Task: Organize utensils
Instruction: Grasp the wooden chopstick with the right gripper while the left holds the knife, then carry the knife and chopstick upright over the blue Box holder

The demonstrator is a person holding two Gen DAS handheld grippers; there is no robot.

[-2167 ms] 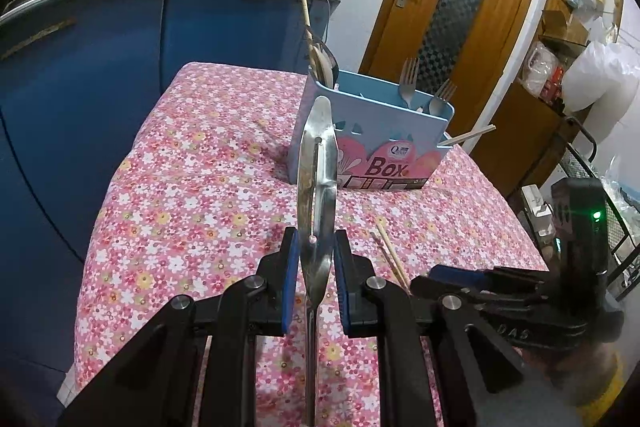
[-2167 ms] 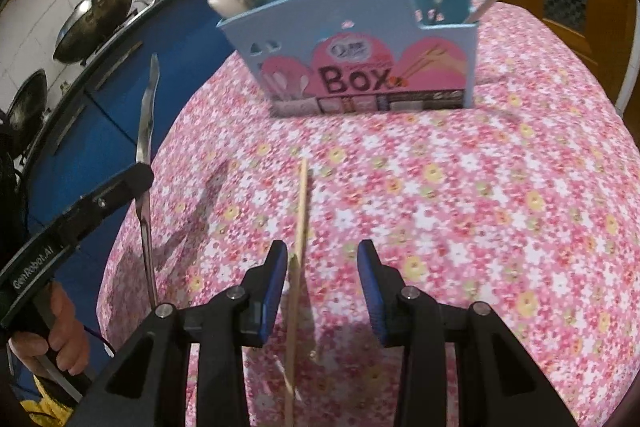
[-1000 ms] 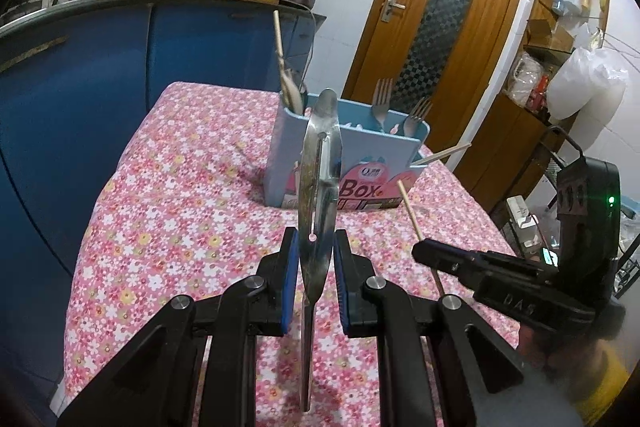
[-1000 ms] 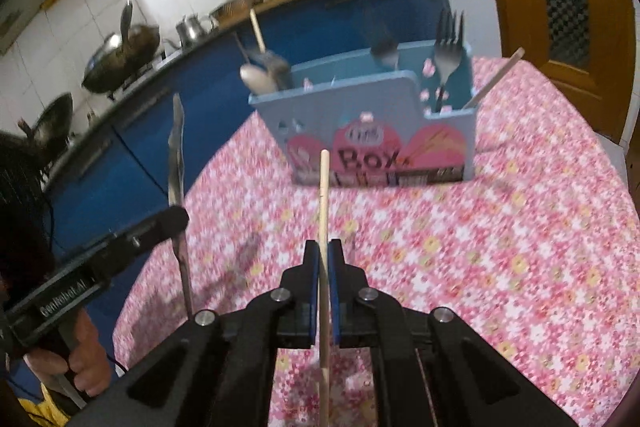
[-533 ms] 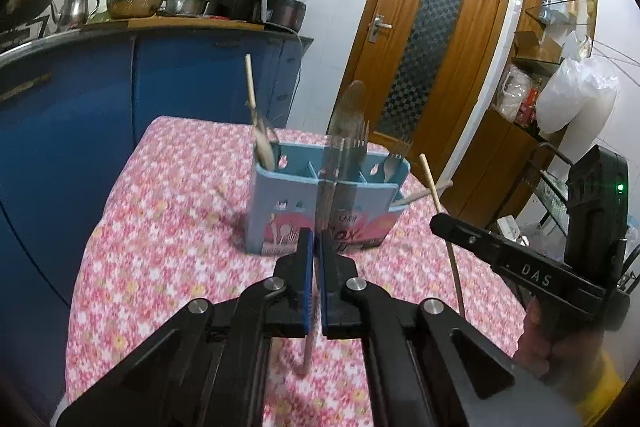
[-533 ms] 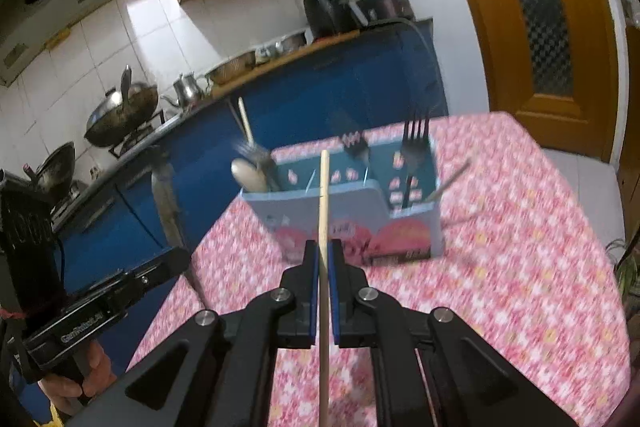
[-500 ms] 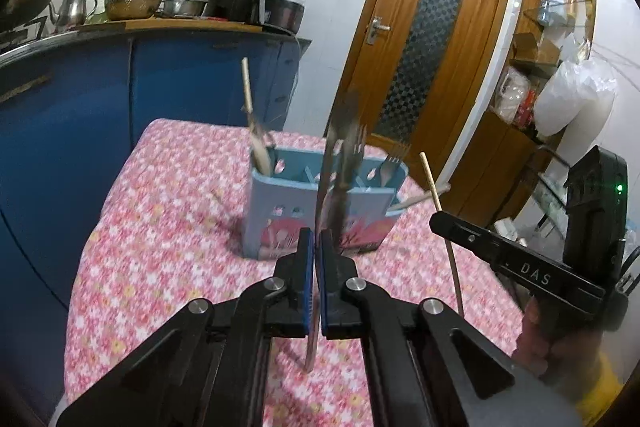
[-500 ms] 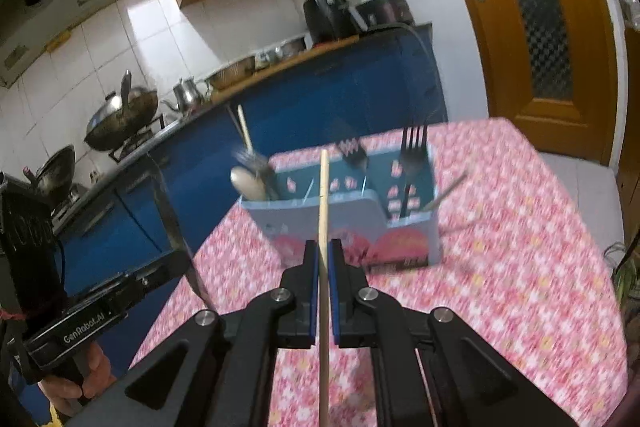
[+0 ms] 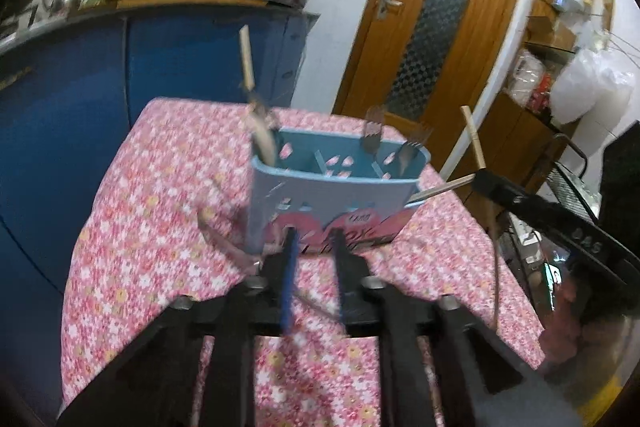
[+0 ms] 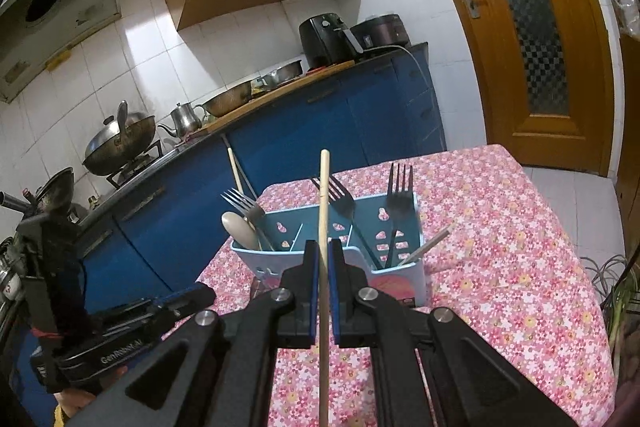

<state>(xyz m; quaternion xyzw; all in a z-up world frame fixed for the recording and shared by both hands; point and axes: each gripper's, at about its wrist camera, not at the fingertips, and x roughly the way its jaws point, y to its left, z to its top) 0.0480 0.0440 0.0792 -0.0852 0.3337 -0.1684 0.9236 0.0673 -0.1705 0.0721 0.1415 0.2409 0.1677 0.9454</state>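
Utensils stand in a light-blue plastic caddy with pink "Box" artwork [image 10: 332, 255], which sits on the flowered pink tablecloth of the counter [image 10: 512, 267], nearer the far edge than the near one. In the right wrist view, open cloth runs from the caddy to the counter's right edge and on toward the far right corner; on the left the caddy is close to the counter's left edge, with the blue kitchen cabinets [image 10: 312, 131] beyond.

Counted in the right wrist view, the caddy holds three dark metal forks [image 10: 398, 203], tines up, one pale spoon [image 10: 240, 231] in the left compartment, and one wooden chopstick [image 10: 236, 169] rising from that same end. One more pale stick [image 10: 430, 245] leans out over the caddy's right end.

The right gripper [image 10: 323, 283] has its fingers pressed onto a long wooden chopstick [image 10: 325, 211], held upright in front of the caddy's middle, its tip above the rim.

The left gripper [image 9: 314, 259] shows its fingers spread, with a gap between the blue pads; the view is blurred. A thin blurred metal utensil [image 9: 224, 239] slants just left of the left finger, and I cannot tell whether it touches the finger or the cloth. This gripper is close in front of the caddy's near wall, toward its left end.
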